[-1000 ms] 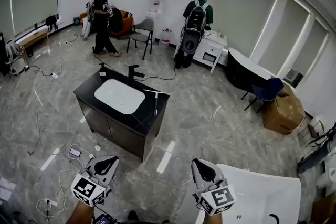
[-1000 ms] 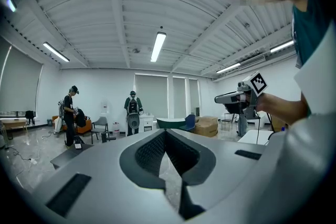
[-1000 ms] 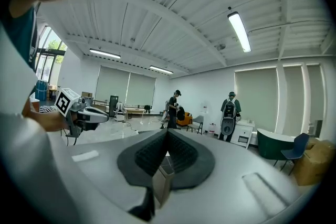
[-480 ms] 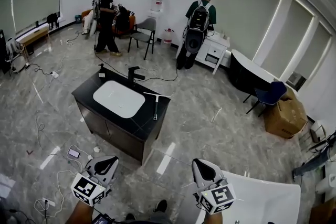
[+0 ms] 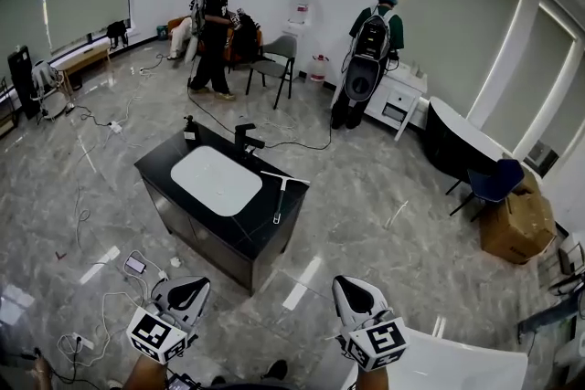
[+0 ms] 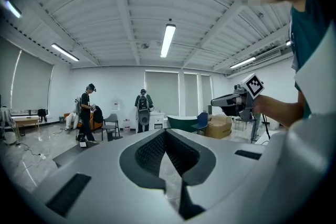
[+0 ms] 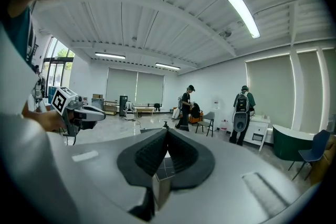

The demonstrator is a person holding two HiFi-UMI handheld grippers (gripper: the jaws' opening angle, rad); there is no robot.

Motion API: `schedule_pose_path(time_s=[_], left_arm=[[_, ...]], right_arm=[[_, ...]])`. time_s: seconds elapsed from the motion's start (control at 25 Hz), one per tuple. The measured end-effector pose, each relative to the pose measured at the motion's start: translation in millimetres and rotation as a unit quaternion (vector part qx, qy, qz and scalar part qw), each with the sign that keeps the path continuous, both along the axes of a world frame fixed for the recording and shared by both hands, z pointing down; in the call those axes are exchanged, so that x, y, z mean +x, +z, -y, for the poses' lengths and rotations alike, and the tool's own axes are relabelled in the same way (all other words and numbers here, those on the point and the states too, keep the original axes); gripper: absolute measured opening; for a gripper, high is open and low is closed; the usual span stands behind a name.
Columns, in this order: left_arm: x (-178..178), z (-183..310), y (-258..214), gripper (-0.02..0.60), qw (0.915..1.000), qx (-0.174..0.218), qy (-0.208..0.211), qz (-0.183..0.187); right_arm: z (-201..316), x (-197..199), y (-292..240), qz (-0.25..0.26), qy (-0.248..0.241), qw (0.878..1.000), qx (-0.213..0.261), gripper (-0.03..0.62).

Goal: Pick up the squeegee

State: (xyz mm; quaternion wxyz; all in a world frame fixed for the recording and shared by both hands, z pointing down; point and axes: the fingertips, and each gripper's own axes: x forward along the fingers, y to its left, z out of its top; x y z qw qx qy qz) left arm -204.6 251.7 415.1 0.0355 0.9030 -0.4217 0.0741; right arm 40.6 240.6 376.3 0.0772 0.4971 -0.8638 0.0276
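A black-topped desk [image 5: 241, 229] stands on the grey marble floor [image 5: 366, 219], a white basin [image 5: 216, 181] sunk in its top. A dark tap [image 5: 245, 140] rises at the far edge, a small bottle [image 5: 190, 129] stands at the far-left corner, and the squeegee [image 5: 280, 198] lies right of the basin.

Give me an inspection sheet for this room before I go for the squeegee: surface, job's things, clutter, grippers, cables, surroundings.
Surface: black counter with white basin and black faucet, standing mid-room.
Job's things: squeegee lies on the counter, right of the basin, untouched.
Clutter: small bottle at the counter's far left corner.
Grippers: left gripper and right gripper both shut, empty, well short of the counter.
Cables: loose cables on the floor at left; black cable behind the counter.
Surroundings: standing person, person with a backpack, chair, blue chair, cardboard box.
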Motion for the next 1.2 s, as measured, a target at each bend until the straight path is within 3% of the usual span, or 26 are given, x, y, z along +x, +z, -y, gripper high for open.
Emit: schedule_pose_path(time_s=[0.32,0.64,0.96,1.2], left_arm=[[25.0,22.0,5.1,0.005,0.9991,-0.007,-0.038,0.013],[74.1,40.1,9.0,0.005,0.9986,-0.007,-0.048,0.019],[108.0,70.5,17.2,0.005,0.9992,-0.018,-0.026,0.025],[131.1,123.7,16.0,0.005,0.9993,-0.019,0.023,0.023]], right_arm=[[41.5,27.1,6.4,0.008,-0.039,0.999,-0.002,0.011],[65.3,73.5,12.5,0.017,-0.052,0.998,-0.001,0.011],[84.5,108.7,26.0,0.025,-0.034,0.999,-0.016,0.011],[114.6,129.3,14.8,0.015,0.022,0.999,-0.025,0.011]])
